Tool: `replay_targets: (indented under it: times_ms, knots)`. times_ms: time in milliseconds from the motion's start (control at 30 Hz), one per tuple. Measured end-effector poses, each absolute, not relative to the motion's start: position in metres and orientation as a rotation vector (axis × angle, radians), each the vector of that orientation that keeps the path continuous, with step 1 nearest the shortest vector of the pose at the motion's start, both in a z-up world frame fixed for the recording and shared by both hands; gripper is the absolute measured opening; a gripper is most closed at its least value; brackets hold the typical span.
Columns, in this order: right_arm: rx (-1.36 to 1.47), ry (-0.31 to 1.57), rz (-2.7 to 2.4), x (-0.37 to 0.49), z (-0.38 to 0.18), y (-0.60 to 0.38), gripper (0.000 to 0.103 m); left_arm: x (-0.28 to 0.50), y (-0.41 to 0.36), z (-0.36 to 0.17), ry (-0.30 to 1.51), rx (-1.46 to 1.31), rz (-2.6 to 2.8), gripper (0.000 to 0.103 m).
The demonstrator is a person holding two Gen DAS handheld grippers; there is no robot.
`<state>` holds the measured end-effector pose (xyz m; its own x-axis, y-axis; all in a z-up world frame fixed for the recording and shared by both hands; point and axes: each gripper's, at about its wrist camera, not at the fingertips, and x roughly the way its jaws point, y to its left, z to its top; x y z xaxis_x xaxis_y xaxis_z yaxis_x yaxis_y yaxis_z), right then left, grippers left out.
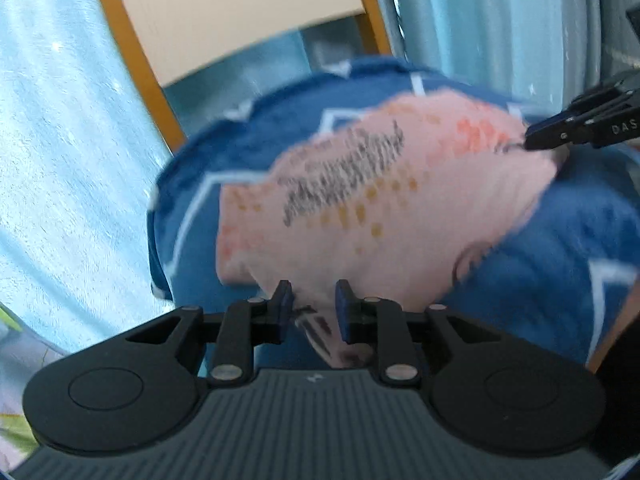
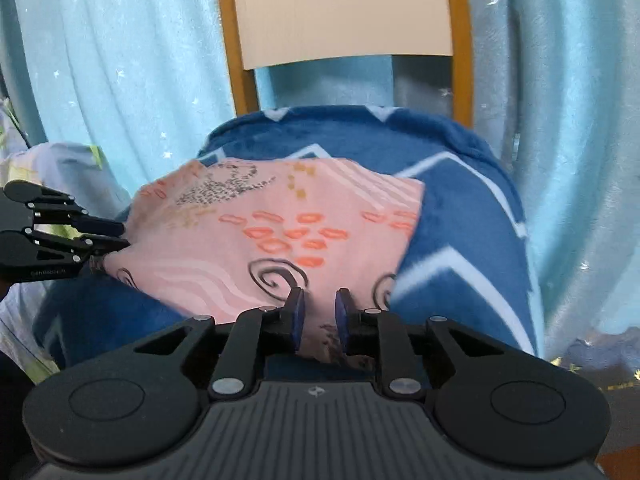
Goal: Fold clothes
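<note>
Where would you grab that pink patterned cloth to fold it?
By its near corners, from the chair's front. The pink cloth lies flat on the blue blanket; left gripper and right gripper each pinch an edge.

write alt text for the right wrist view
The right tool and the left tool each pinch an edge of a pink patterned cloth spread over a blue blanket on a chair.

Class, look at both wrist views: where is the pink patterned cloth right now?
The pink patterned cloth lies on the blue blanket covering the chair seat, with the left gripper and right gripper each pinching an edge.
</note>
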<state>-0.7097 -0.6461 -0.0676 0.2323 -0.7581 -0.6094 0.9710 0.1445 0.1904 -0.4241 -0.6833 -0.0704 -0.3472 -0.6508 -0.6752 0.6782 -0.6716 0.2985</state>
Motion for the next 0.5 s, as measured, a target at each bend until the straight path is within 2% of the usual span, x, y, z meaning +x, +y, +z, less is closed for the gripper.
replay_targets:
  times_ms: [233,500]
  knots:
    - [0.616,0.392,-1.312,-0.697,-0.055,-0.628,0.029,-0.429,-0.665,-0.054,0.1,0.977,-2.061,0.018]
    - [0.711,0.374,-1.317,-0.698,-0.063,-0.633,0.03,-0.431,-0.664,-0.061,0.138,0.986,-2.033,0.018]
